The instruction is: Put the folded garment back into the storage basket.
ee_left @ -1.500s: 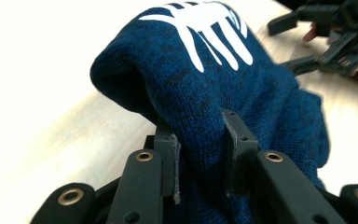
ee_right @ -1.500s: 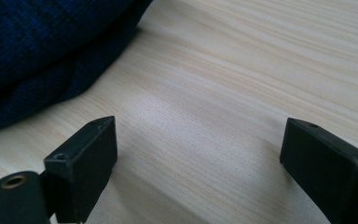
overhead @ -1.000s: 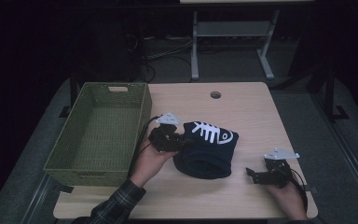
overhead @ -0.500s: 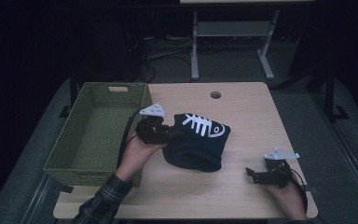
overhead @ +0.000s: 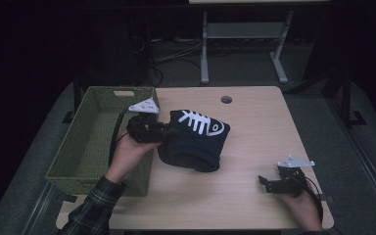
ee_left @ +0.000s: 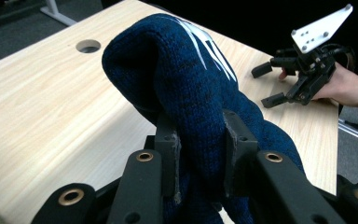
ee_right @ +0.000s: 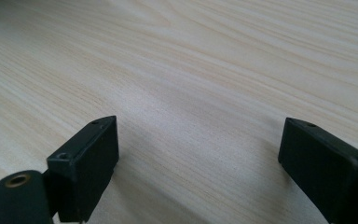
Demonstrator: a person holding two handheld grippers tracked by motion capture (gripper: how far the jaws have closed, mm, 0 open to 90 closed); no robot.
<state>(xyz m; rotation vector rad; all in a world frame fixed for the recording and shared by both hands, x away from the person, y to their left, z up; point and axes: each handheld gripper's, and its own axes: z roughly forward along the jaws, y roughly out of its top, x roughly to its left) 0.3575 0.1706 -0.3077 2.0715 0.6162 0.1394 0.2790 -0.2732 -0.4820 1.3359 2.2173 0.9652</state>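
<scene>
Beside the green basket [overhead: 95,142], left gripper [overhead: 162,131] clamped on navy knit garment [overhead: 196,142], right gripper [overhead: 268,183] wide apart, empty

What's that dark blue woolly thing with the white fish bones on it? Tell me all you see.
The knitted garment is dark navy, thick and soft-looking, with a white fish-skeleton design on top. It is bunched in a folded heap, one end lifted, the rest on the wooden table beside the green basket. The left gripper pinches a fold of it between its jaws.
</scene>
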